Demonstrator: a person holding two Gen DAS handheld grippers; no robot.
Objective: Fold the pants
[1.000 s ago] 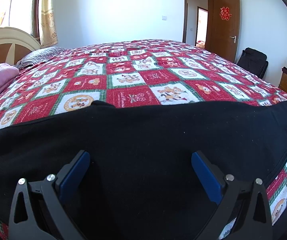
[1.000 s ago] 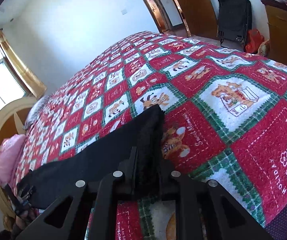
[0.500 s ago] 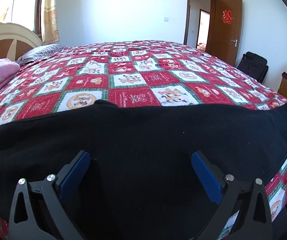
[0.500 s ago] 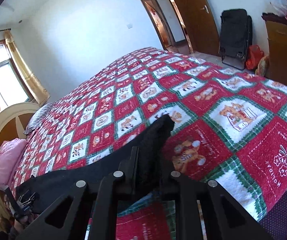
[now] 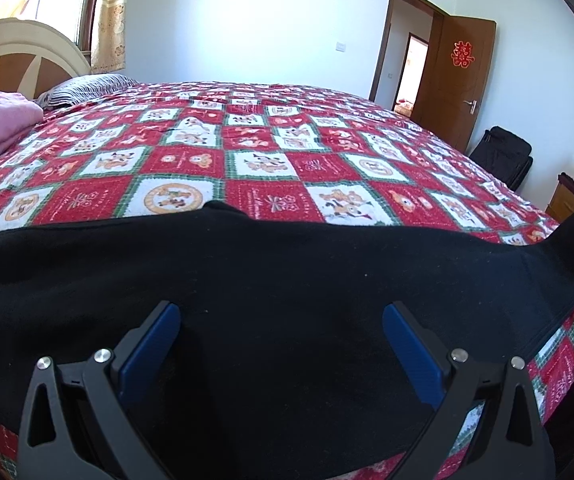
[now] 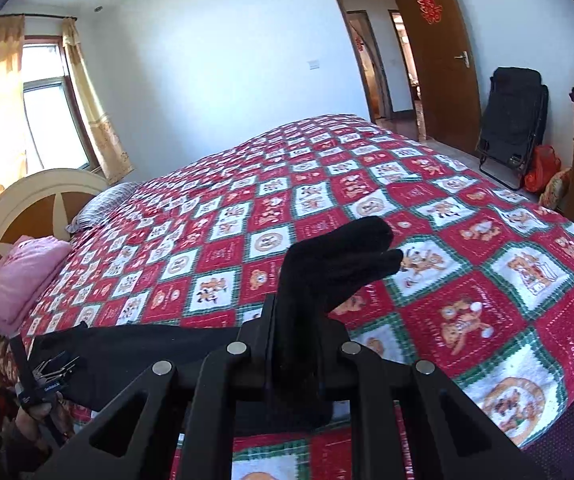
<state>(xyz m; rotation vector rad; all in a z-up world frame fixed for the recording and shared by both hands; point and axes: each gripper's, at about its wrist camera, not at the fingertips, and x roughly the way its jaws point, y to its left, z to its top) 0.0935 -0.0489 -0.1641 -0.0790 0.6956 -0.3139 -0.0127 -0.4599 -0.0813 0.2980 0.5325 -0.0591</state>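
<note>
Black pants (image 5: 271, 288) are lying along the near edge of a bed under a red-and-white patchwork quilt (image 5: 263, 160). The right gripper (image 6: 297, 344) is pinching one raised end; the left gripper (image 5: 281, 332) is hovering spread over the cloth. A brown door (image 6: 439, 52) is standing open beyond.

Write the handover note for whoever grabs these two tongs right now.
Right tongs: shut on one end of the black pants, that end raised off the quilt.
Left tongs: open, over the pants' middle, gripping nothing.
Pants: stretched along the near edge of the bed, the rest lying flat.
Done: end picked up.
Left: carry that end over to the other, lay it down, smooth, then fold again.
</note>
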